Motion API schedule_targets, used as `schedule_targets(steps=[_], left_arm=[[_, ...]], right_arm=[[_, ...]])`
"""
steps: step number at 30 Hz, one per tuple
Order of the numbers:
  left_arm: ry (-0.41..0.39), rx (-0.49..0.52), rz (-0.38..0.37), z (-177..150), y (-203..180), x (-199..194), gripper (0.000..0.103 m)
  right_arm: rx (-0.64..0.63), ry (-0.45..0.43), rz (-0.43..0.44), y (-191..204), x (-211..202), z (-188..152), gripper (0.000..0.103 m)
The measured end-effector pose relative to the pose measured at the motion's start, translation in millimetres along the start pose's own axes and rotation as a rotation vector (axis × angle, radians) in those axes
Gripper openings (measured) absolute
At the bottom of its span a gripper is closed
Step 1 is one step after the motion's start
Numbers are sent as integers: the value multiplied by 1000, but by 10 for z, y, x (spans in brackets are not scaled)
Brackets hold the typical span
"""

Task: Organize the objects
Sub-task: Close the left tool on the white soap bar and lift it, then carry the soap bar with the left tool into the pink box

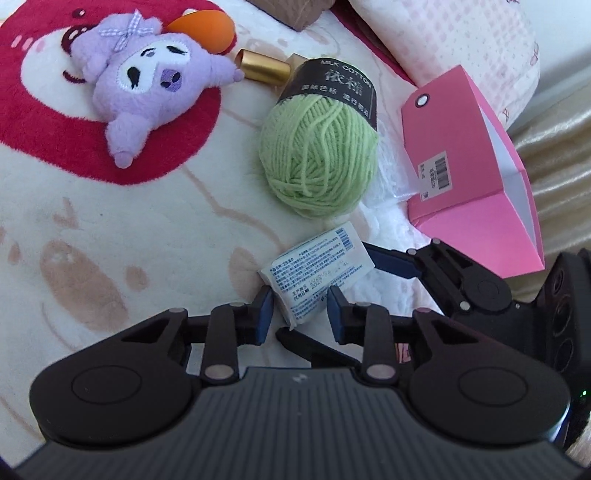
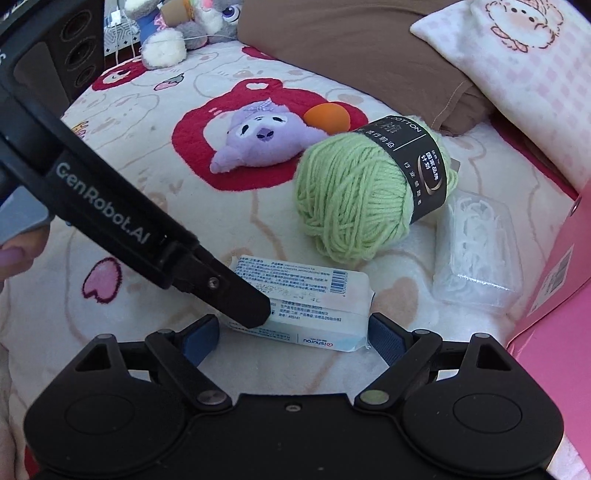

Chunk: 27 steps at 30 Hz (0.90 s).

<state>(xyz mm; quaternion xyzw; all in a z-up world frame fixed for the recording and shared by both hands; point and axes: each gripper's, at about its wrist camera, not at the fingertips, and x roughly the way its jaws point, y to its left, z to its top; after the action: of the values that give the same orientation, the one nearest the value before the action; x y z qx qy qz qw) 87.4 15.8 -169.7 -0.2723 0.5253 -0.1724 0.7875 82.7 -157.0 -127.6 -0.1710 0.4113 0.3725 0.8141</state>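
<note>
A white tissue pack [image 1: 314, 271] [image 2: 306, 306] with blue print lies on the bed blanket. My left gripper [image 1: 301, 314] has its jaws closed around the pack's near corner. My right gripper [image 2: 291, 334] is wide open with the pack between its blue pads, and it shows in the left wrist view [image 1: 373, 291]. The left gripper's finger [image 2: 240, 295] lies across the pack's left end. A green yarn ball [image 1: 319, 147] [image 2: 364, 192] sits just beyond the pack. A purple plush toy [image 1: 147, 81] [image 2: 258, 136] lies on the red patch.
A pink paper box [image 1: 469, 166] [image 2: 554, 295] stands open at the right. A clear plastic case [image 2: 476, 251] lies between yarn and box. A gold tube [image 1: 264, 68] and an orange sponge [image 1: 207, 29] [image 2: 327, 116] lie behind. Pillows [image 2: 517, 66] and stuffed toys [image 2: 181, 33] line the back.
</note>
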Motion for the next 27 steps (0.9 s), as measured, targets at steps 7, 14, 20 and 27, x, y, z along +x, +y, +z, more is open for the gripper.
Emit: schedule_targets(steps=[7, 14, 20, 27], left_arm=[[-26, 19, 6, -1, -77, -23, 25], [-18, 72, -33, -61, -367, -217, 25], [-28, 172, -78, -54, -839, -507, 25], [-12, 305, -107, 99, -1536, -767, 25]], right_arm=[[100, -5, -17, -9, -89, -7, 84], [93, -20, -89, 97, -492, 5, 83], [180, -70, -112, 9, -1025, 71, 86], [200, -162, -157, -173, -1693, 163, 86]])
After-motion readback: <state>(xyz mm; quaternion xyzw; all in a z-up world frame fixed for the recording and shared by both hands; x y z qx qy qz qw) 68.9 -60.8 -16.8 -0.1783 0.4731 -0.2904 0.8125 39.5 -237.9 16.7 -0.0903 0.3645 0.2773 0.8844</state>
